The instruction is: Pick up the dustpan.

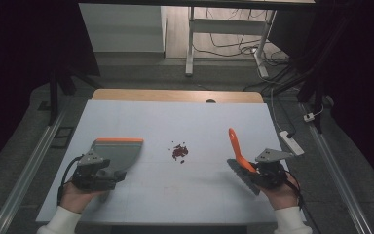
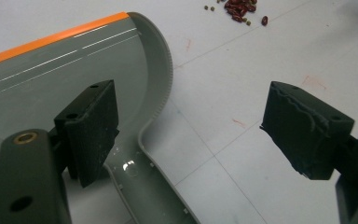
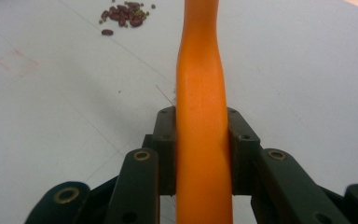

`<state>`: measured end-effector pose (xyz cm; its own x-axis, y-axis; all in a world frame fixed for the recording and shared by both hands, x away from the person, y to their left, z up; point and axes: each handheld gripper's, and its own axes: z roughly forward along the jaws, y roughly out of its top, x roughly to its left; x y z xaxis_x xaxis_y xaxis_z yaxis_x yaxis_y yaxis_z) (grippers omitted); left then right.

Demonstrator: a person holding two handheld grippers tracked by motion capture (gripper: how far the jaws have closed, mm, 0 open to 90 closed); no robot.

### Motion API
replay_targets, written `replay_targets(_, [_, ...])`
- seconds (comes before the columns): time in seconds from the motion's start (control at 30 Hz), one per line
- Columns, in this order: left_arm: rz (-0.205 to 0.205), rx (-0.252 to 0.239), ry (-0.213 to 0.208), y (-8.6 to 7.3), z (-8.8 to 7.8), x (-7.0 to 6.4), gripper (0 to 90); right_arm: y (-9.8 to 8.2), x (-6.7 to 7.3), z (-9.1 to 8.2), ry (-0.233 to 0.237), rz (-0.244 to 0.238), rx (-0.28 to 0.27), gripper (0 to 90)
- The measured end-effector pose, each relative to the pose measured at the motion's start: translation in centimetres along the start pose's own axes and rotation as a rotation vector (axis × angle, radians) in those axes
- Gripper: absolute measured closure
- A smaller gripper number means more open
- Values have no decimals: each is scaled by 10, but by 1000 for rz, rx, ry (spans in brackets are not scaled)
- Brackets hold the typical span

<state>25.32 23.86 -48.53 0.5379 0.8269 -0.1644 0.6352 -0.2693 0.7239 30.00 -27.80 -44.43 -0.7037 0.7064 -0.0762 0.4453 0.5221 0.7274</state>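
Your right gripper (image 3: 200, 154) is clamped hard on the orange handle of the brush (image 1: 237, 151), jaws pressed to both sides; the handle's tip runs off the top of the right gripper view, and the dark bristle head is half hidden under your hand in the high view. The bean pile (image 1: 179, 152) sits mid-table: brush to its right, grey dustpan (image 1: 119, 152) to its left. Your left gripper (image 2: 191, 130) has its jaws spread wide over the dustpan's handle, pads not touching it. That handle's end is cut off at the bottom edge. Individual beans are too small to count.
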Motion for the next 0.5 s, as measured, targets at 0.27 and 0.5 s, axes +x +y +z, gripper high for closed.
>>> replay_targets(0.27, [18,10,14,3,1,-5,190,-3,1,2,6,3,2,701])
replay_targets(0.5, [26,8,5,4,-2,-8,189,-4,4,4,5,12,3,701])
